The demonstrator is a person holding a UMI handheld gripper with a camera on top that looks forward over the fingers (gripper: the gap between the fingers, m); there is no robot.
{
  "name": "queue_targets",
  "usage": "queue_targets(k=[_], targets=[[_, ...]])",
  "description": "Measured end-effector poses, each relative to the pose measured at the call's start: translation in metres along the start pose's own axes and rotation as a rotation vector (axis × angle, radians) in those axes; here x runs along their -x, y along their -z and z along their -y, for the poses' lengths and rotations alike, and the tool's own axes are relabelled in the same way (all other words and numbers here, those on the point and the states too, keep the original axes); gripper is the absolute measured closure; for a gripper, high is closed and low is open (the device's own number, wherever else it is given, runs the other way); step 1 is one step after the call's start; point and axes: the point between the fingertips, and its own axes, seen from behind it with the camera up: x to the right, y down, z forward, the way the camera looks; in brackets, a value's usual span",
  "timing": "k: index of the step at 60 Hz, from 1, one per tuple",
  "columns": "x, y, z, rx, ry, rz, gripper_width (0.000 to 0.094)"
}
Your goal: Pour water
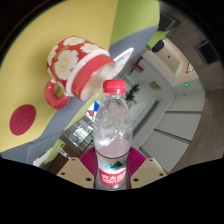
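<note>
Bottle, clear plastic with a red cap and red-green label, stands clamped between the claw's pink pads, just below a tilted red floral mug.

The bottle stands at lower centre of the frame, between the tongs. The mug lies tilted at upper left, its rim just beside the bottle's cap.
</note>
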Motion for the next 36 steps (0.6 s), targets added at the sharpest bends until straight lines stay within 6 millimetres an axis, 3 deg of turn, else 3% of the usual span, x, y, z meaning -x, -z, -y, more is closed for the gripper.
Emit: queue_targets(k=[2,3,5,6,8,15,18,21,23,24,27,29,30,32,35,36], targets=[[0.003,0.007,-0.013,0.005,-0.023,-0.016,0.0582],[-0.011,0.005,-0.006,0.003,-0.050,-0.021,0.0583],[-0.017,0.006,-0.014,0.016,-0.100,-0.034,0.0582],[-0.009,0.007,-0.031,0.023,-0.129,-0.041,0.0583],[-0.029,0.007,-0.025,0.039,-0.213,-0.050,0.0585],[-0.058,0.017,-0.054,0.090,-0.576,-0.087,0.0580],[-0.070,0.030,-0.081,0.104,-0.764,-0.098,0.0580],[-0.076,0.034,-0.089,0.124,-0.976,-0.100,0.0581],[-0.077,0.036,-0.093,0.133,-1.118,-0.096,0.0578],[-0.078,0.033,-0.083,0.146,-1.186,-0.100,0.0578],[-0.077,0.034,-0.082,0.142,-1.402,-0.085,0.0578],[-0.064,0.038,-0.078,0.126,-1.540,-0.063,0.0578],[-0.065,0.041,-0.090,0.117,-1.609,-0.046,0.0578],[-0.058,0.041,-0.083,0.114,-1.733,-0.012,0.0579],[-0.036,0.034,-0.048,0.119,-1.874,0.048,0.0578],[-0.032,0.038,-0.061,0.116,-1.911,0.074,0.0578]])
